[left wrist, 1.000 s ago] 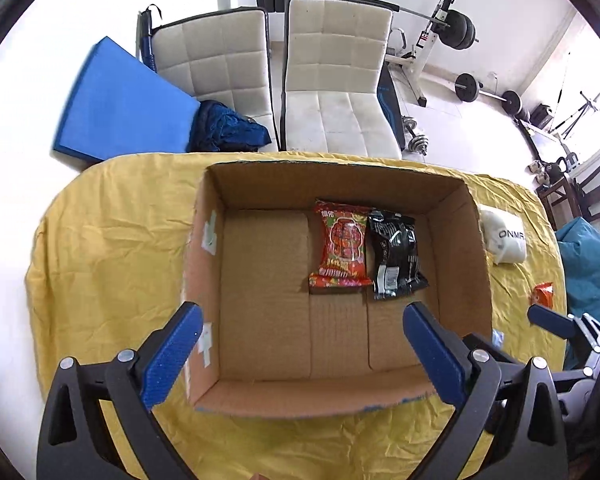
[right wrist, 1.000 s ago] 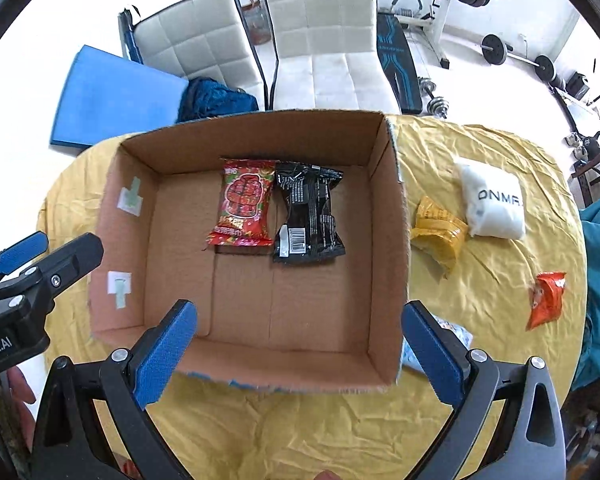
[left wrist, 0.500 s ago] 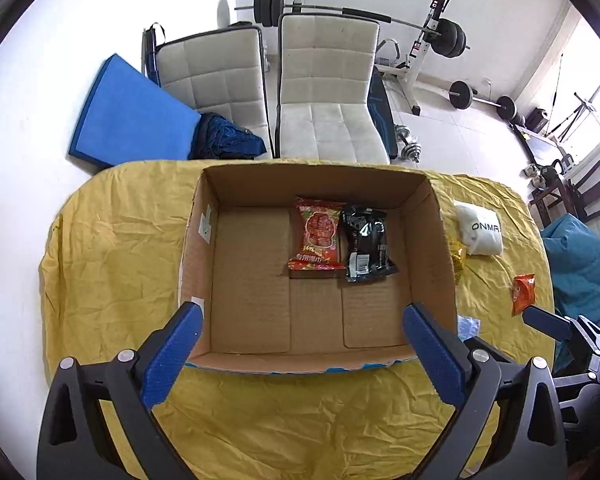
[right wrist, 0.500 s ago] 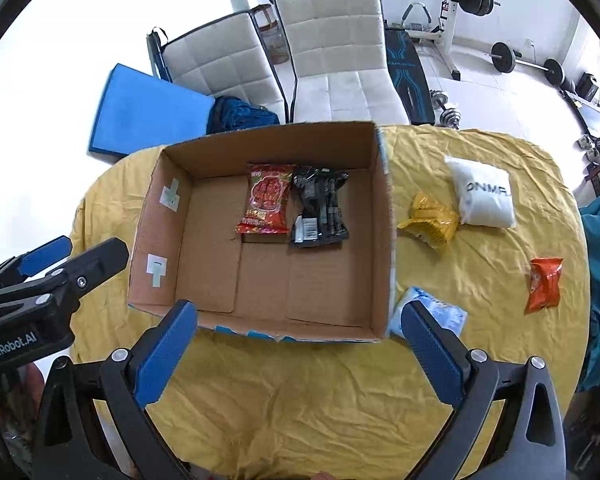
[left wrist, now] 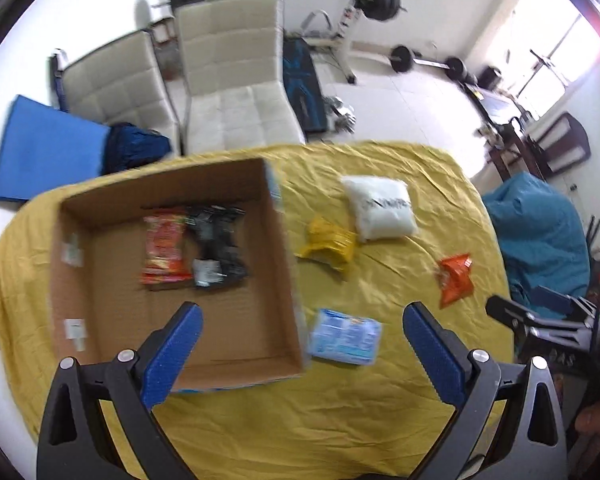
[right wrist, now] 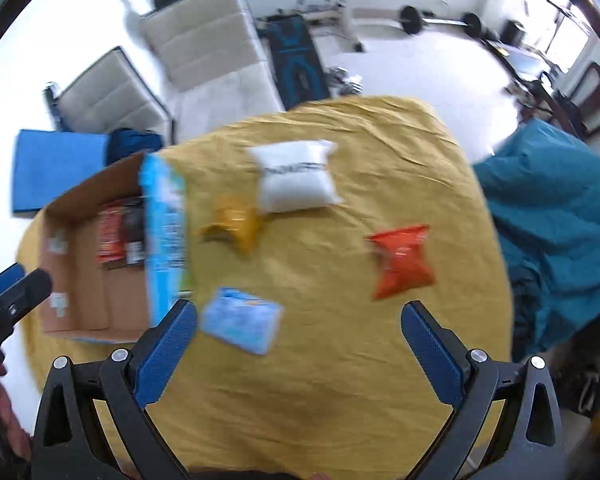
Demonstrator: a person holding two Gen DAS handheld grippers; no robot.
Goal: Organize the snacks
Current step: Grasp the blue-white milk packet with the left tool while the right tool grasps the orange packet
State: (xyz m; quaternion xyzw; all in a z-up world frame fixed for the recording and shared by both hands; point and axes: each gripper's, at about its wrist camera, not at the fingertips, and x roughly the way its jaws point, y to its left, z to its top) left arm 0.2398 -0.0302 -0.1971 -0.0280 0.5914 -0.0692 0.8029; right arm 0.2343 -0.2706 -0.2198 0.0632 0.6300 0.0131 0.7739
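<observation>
An open cardboard box [left wrist: 284,264] [right wrist: 80,264] sits on the yellow tablecloth and holds a red packet [left wrist: 164,248] beside a black packet [left wrist: 218,248]. To its right lie a light blue packet [left wrist: 346,338] [right wrist: 242,326], a yellow packet [left wrist: 328,240] [right wrist: 234,226], a white bag [left wrist: 382,208] [right wrist: 296,176] and an orange packet [left wrist: 456,278] [right wrist: 402,264]. My left gripper [left wrist: 300,344] is open above the box's right wall and the blue packet. My right gripper [right wrist: 300,340] is open over the cloth, the blue packet near its left finger. Neither holds anything.
Two white chairs [left wrist: 236,92] and a blue mat [left wrist: 48,156] stand beyond the table's far edge. A teal beanbag [right wrist: 556,216] is at the right. Weights and a barbell rack [left wrist: 364,12] line the back wall.
Both grippers have swung to the right, away from the box's middle; the loose packets on the cloth now fill the views. Both stay open.
</observation>
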